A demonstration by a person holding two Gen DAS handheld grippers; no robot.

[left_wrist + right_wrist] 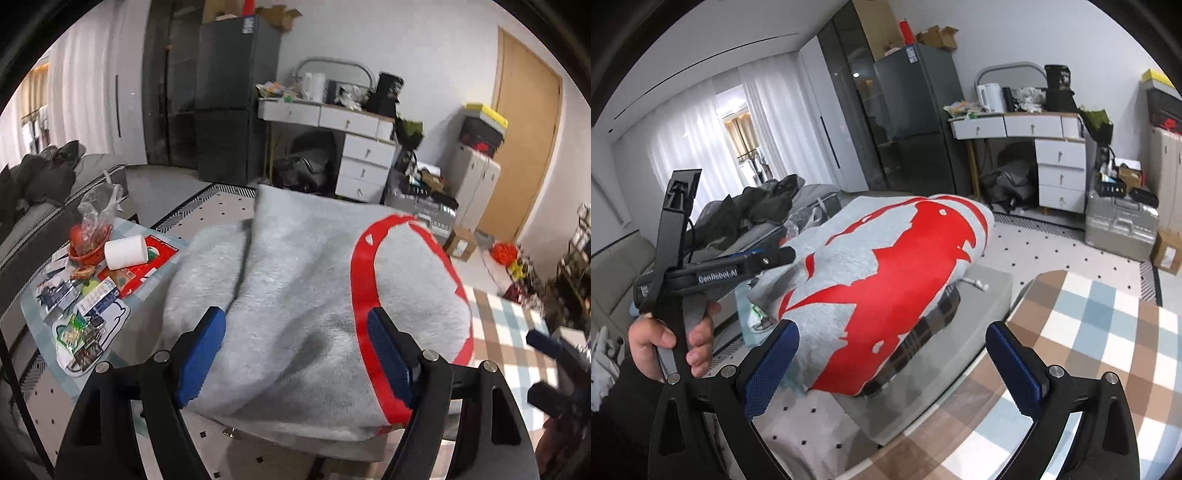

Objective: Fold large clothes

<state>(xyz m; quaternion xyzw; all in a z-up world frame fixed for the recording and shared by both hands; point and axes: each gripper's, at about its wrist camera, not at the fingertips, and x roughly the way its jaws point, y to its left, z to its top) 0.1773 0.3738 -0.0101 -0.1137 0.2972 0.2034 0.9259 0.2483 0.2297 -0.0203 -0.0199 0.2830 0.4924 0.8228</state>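
A grey sweatshirt with a big red print (295, 288) lies bunched on a low grey ottoman (993, 291); it also shows in the right wrist view (886, 280). My left gripper (295, 350) is open, its blue pads apart over the near part of the garment, not pinching it. In the right wrist view the left gripper (783, 254) reaches the sweatshirt's left edge. My right gripper (892, 362) is open and empty, just in front of the sweatshirt's near end. A plaid fabric (923, 332) lies under the sweatshirt.
A glass coffee table (48, 314) at the left holds a toilet roll (125, 251), a red bowl and packets. A grey sofa (613, 280) stands behind it. A checked rug (1089, 350) lies at the right. A fridge (916, 118), a white desk (1049, 147) and boxes line the far wall.
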